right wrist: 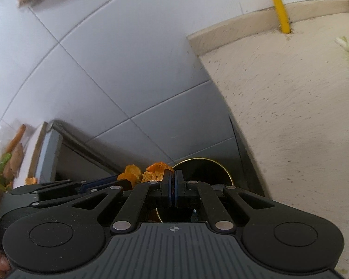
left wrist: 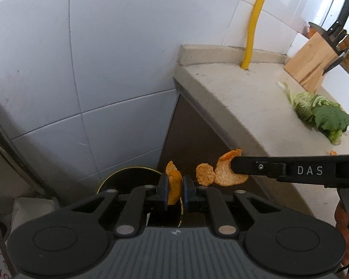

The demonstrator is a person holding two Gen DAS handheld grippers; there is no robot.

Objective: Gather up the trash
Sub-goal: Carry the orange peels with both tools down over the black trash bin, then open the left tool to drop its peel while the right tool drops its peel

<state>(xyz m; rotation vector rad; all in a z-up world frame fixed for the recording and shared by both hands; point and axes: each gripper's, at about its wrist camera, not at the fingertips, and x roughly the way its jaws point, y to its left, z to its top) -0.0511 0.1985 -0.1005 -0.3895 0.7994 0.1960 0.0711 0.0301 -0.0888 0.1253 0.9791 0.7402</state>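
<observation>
An orange peel (left wrist: 174, 189) is pinched edge-on in the left gripper (left wrist: 175, 191), its long axis upright, above a dark bin (left wrist: 128, 174) beside the white tiled wall (left wrist: 81, 69). A second curled peel (left wrist: 223, 172) is clamped in the right gripper (right wrist: 174, 187), whose jaws are pressed together, beside the speckled counter (left wrist: 232, 97) bearing cabbage leaves (left wrist: 321, 116).

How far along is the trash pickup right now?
Done: can't tell; the bin's inside is hidden. In hand: each gripper grips orange peel, left gripper on one piece, right gripper on another, above the bin. Left: drop both, then the greens on the counter.
</observation>
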